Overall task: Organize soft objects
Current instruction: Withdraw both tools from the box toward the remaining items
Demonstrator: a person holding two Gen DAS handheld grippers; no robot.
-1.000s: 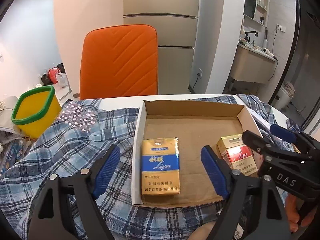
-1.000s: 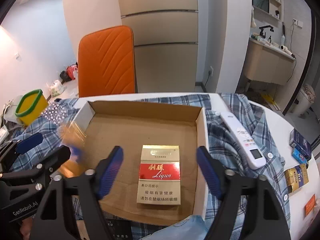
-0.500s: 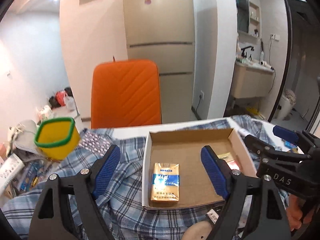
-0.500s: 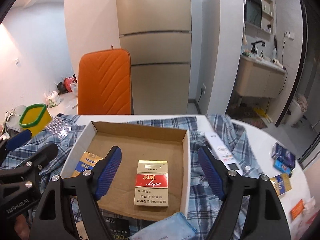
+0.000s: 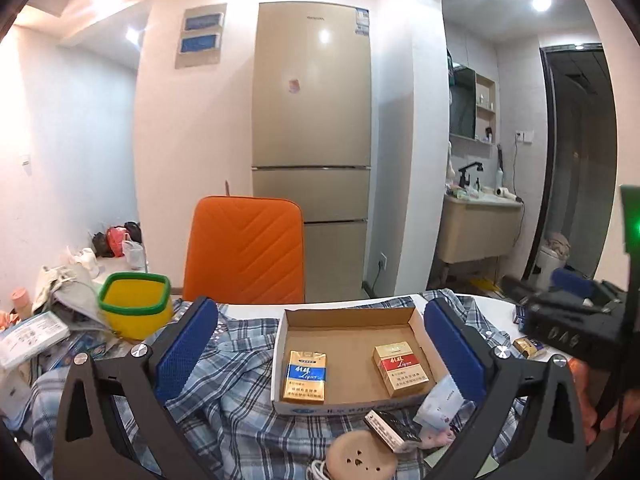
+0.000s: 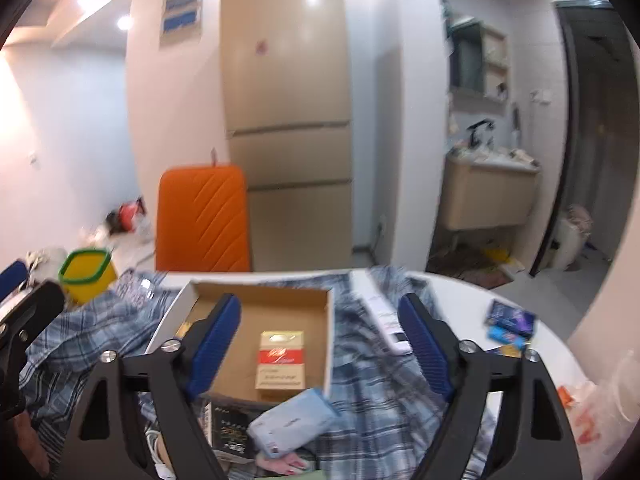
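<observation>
A shallow cardboard box [image 5: 348,318] lies on a blue plaid shirt [image 5: 236,364] spread over the table. In it are a gold-and-blue cigarette pack [image 5: 305,376] and a gold-and-red pack [image 5: 400,369]; the red pack also shows in the right wrist view [image 6: 281,360]. A pale blue tissue pack [image 6: 294,420] lies at the box's near edge. My left gripper [image 5: 320,352] is open and empty, raised above the box. My right gripper [image 6: 320,348] is open and empty, also raised above the box [image 6: 264,300].
A yellow bin with a green rim [image 5: 134,304] stands at the left. An orange chair [image 5: 246,248] is behind the table. A white remote [image 6: 386,320] lies right of the box. A black pack [image 5: 390,428] and a round beige object [image 5: 362,458] lie in front.
Both grippers have risen and pulled back from the box, so the packs look smaller and lower. Both stay open and empty. The packs have not moved.
</observation>
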